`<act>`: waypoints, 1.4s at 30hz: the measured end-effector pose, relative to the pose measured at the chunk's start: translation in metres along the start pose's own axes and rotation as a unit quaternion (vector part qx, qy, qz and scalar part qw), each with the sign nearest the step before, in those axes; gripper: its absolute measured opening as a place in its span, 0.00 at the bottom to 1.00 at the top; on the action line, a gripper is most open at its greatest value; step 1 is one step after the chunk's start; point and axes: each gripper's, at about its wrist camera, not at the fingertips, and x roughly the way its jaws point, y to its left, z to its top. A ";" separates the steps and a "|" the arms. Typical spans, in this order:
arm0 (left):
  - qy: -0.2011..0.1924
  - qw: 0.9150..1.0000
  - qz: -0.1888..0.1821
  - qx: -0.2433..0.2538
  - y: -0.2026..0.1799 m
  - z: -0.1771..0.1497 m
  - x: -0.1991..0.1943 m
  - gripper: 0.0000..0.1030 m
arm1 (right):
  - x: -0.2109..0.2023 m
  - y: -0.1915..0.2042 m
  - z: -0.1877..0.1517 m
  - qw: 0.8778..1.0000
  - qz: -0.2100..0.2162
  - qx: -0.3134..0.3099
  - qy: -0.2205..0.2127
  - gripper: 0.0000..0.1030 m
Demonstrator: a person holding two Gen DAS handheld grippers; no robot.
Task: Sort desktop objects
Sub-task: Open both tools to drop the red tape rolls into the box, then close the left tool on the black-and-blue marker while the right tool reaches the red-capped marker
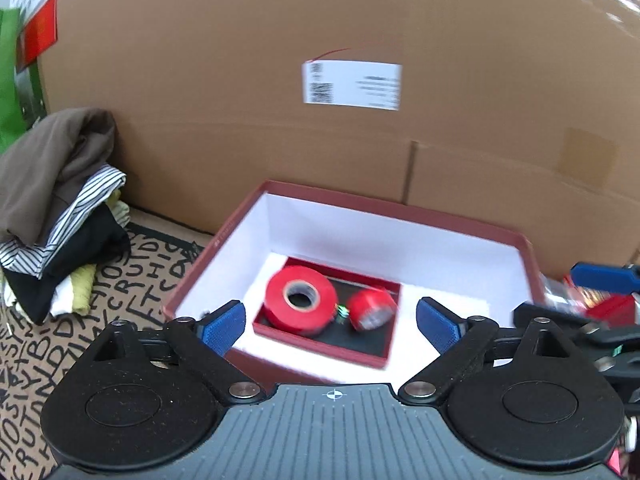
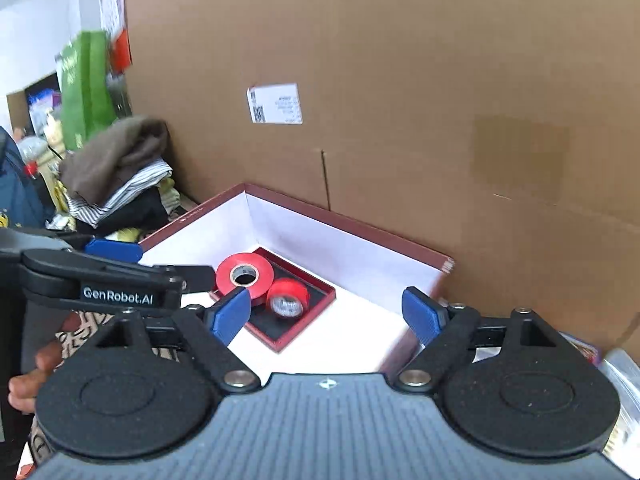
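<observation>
Left wrist: maroon box [image 1: 456, 222], two red tape rolls [image 1: 301, 295]

Two red tape rolls [image 1: 301, 300] [image 1: 371, 309], one small tray [image 1: 320, 340], one box [image 1: 400, 248], one clothes pile [image 1: 60, 200], two grippers [image 1: 330, 326] [image 2: 326, 314].

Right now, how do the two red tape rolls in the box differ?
The larger tape roll lies flat with its core hole facing up; the smaller tape roll is tilted, its end turned toward the camera. The larger sits left, the smaller right. Both are red, in the dark inner tray.
</observation>
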 end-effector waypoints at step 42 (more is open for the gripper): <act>0.139 0.955 -0.211 0.158 -0.198 -0.234 -0.100 0.87 | -0.229 -0.090 -0.276 0.990 -0.093 0.086 0.066 0.63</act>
